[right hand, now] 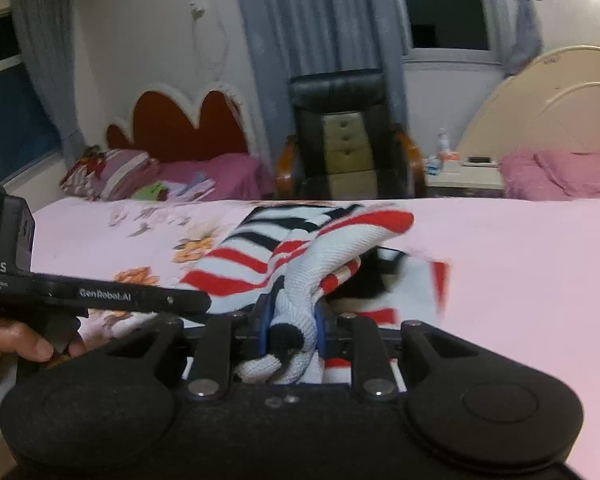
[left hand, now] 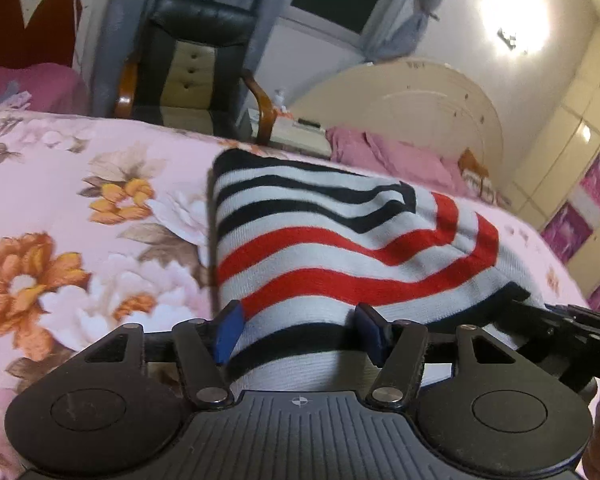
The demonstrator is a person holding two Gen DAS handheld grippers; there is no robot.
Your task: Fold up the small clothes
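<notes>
Left gripper [left hand: 300, 330]: blue pads spread wide, with the striped garment [left hand: 340, 240] passing between them; whether the pads press the cloth cannot be told, as the band spans the gap without visible bunching. Right gripper [right hand: 292, 328]: pads drawn close together, pinching a bunched, rolled edge of the same garment [right hand: 300, 280]. The garment, knitted in white with red and black stripes, lies on the floral bedsheet [left hand: 80, 208] directly ahead of both tools, its near edge raised and its far part resting on the bed. Assessment: a fold appears to be in progress. To do it well, both near corners should travel level and at equal pace toward the far edge, cloth kept taut between the tools, so stripes align and no crease is trapped; the right side's bunching risks an uneven corner. The left tool's hold should be confirmed before lifting. Count: one garment, two grippers, one hand [right hand: 4, 344] visible on the left tool's handle. Beyond the bed: one black chair [right hand: 340, 132], two headboards, pink pillows, curtained windows.
</notes>
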